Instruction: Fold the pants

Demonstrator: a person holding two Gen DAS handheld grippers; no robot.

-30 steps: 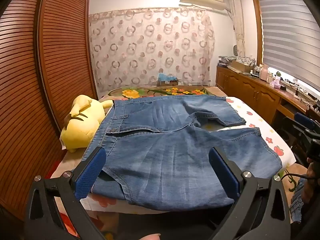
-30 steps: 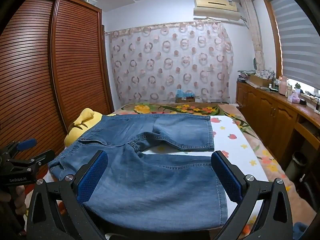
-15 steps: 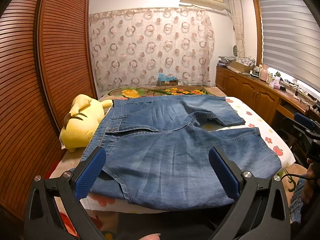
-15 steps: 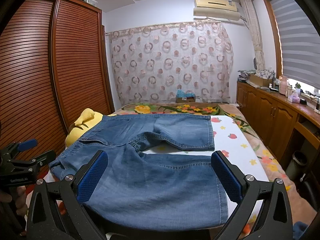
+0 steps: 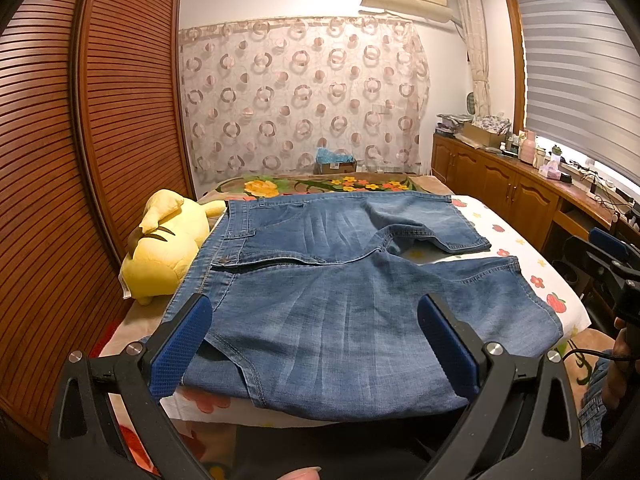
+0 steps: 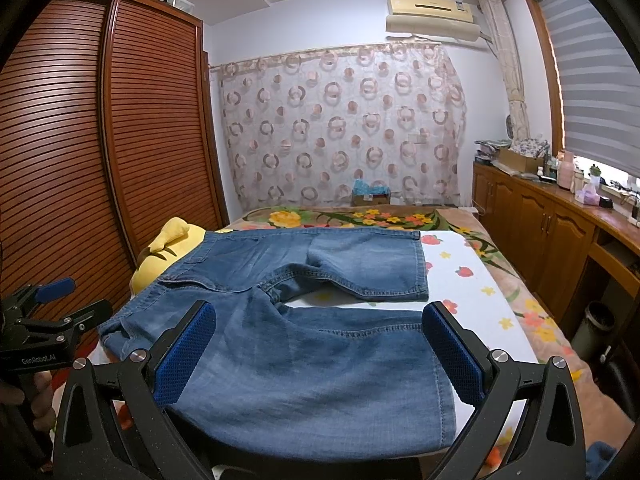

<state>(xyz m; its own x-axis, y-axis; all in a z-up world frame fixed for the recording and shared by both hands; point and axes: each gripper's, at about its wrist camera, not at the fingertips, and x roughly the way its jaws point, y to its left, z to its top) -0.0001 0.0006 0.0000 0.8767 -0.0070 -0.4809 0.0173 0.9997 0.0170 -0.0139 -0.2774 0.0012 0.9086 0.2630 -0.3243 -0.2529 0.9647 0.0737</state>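
Observation:
Blue denim shorts (image 5: 332,300) lie spread flat across the bed, waistband to the left, both legs pointing right. In the right wrist view the same shorts (image 6: 304,344) show the near leg in front and the far leg behind it. My left gripper (image 5: 316,344) hovers open above the near edge of the shorts by the waistband side, nothing between its blue pads. My right gripper (image 6: 320,344) is open too, held over the near leg. Each gripper also shows at the edge of the other's view, the right gripper (image 5: 608,252) and the left gripper (image 6: 52,312).
A yellow plush toy (image 5: 164,256) lies at the bed's left side against the waistband. The brown slatted wardrobe (image 5: 80,160) stands close on the left. Wooden cabinets (image 6: 552,236) run along the right wall. White fruit-print bedding (image 6: 472,280) shows right of the shorts.

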